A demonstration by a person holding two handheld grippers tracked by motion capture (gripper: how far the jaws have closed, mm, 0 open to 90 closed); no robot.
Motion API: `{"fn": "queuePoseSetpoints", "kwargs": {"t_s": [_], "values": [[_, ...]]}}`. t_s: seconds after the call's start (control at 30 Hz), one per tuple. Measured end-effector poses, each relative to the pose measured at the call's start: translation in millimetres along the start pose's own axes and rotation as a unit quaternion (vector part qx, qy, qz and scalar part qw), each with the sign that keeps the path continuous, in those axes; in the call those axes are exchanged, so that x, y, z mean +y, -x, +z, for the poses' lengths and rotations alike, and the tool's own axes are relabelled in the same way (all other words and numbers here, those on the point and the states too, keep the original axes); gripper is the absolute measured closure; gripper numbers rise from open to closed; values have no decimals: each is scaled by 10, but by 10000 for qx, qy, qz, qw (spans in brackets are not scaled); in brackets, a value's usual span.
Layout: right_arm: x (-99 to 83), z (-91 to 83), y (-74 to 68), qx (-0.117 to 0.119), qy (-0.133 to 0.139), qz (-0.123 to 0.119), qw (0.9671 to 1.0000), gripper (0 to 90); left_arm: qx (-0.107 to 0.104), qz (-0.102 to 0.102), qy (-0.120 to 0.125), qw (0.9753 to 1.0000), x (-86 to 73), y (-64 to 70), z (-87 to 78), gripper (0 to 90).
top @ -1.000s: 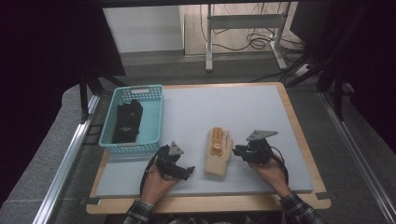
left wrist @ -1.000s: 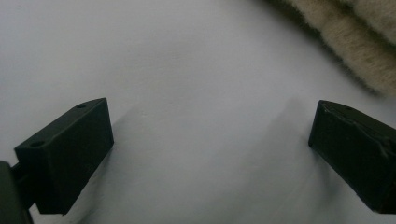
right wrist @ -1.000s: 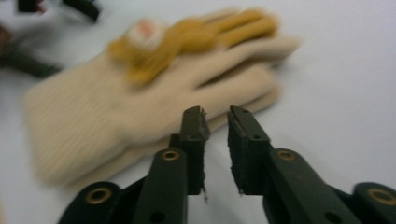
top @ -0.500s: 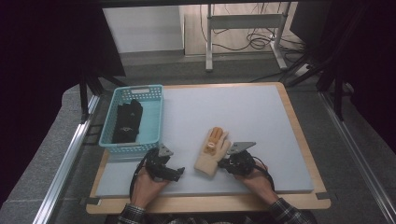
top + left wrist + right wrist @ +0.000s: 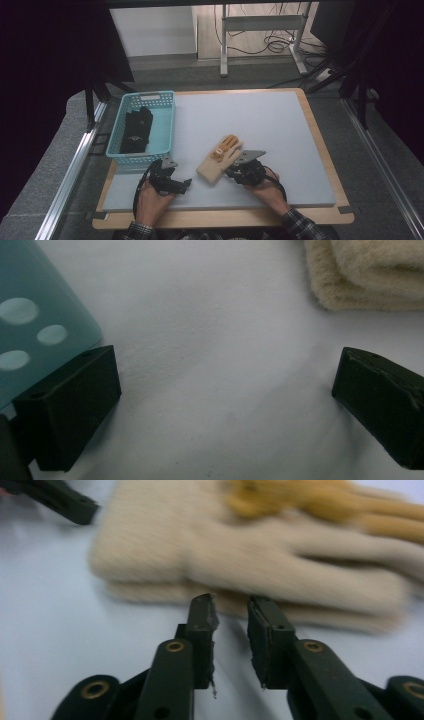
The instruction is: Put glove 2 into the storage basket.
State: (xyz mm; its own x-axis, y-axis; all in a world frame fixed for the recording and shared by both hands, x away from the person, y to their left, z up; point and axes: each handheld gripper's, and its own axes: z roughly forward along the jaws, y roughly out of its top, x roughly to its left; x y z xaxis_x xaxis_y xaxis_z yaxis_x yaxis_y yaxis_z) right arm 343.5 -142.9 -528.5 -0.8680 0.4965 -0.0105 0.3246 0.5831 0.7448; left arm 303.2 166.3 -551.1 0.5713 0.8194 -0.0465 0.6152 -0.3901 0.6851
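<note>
Right of the basket point(image 5: 166, 100), knit gloves point(image 5: 220, 159) look soft, light; grab cuff edge w/ right gripper point(image 5: 231, 611), jaws narrowly apart; left gripper point(image 5: 225, 385) wide apart.

Your left tool point(image 5: 186, 183) has bare tabletop point(image 5: 260, 120) ahead, hemmed by the blue basket point(image 5: 165, 131) just to its left and the cream glove point(image 5: 219, 159) to its right. Your right tool point(image 5: 229, 173) sits at the glove's edge (jaws a narrow gap apart). Beyond the glove, the tabletop lies open.
</note>
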Motion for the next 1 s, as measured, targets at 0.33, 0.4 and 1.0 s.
{"fn": "queuePoseSetpoints", "kwargs": {"t_s": [0.33, 0.4, 1.0], "values": [[-271, -446, 494, -766, 66, 513, 9957, 419, -4, -35, 36, 10000, -8, 2, 1, 0], [-343, -530, 578, -900, 108, 644, 9938, 356, -7, -39, 38, 10000, -8, 2, 1, 0], [-639, -661, 826, -1457, -205, 1042, 9836, 131, -26, -60, 76, 9999, -12, -13, -8, 5]]}}
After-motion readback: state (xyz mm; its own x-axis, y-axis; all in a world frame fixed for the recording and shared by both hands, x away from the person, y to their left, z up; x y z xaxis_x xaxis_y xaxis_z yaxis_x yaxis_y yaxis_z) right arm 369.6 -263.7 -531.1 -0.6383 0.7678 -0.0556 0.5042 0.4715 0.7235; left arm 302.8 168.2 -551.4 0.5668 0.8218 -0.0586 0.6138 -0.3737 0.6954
